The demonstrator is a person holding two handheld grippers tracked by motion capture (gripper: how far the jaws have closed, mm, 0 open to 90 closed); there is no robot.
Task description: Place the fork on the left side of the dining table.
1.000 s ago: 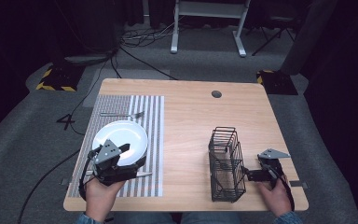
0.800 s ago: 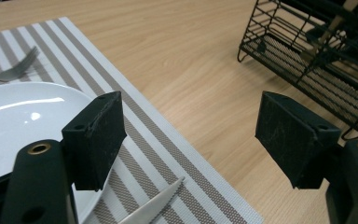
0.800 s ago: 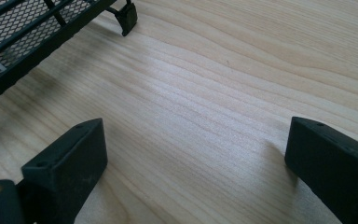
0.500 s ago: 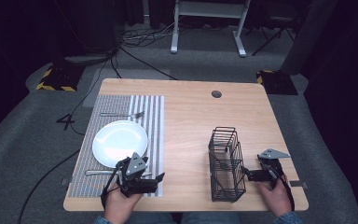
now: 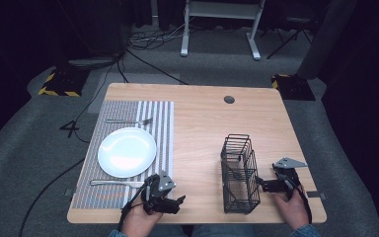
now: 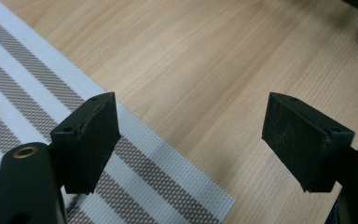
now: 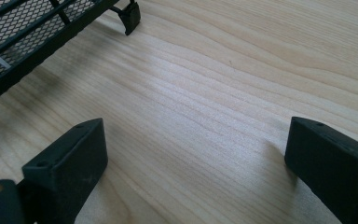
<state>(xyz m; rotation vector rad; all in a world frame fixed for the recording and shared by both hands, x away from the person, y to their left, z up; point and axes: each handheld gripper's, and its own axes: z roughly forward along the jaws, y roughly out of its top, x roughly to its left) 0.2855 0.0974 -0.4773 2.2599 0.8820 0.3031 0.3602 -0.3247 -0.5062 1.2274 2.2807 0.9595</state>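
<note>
Far left on the bench point(image 5: 202, 118): a striped placemat point(image 5: 160, 113) carrying a fork point(image 5: 128, 120) along its far edge, a white round plate point(image 5: 126, 151) at the middle, and a table knife point(image 5: 116, 183) lying along the near edge, just clear of the plate rim. Immediately right of the knife's end, at the placemat's near right corner: the left claw point(image 5: 178, 202), held in a hand low over the bench edge, jaws just opened to their full spread, nothing between the pads. Same claw in the left gripper view point(image 6: 191, 140), jaws wide apart over the placemat corner point(image 6: 168, 186) and bare wood. Further right, standing upright on the wood: a black wire cutlery basket point(image 5: 239, 173), well apart from the placemat. Just beside its right wall: the right claw point(image 5: 262, 184), pointed at the basket, jaws open and empty. Right gripper view: pads point(image 7: 70, 163) spread over bare bench point(image 7: 205, 93), basket mesh point(image 7: 23, 28) at upper left.
</note>
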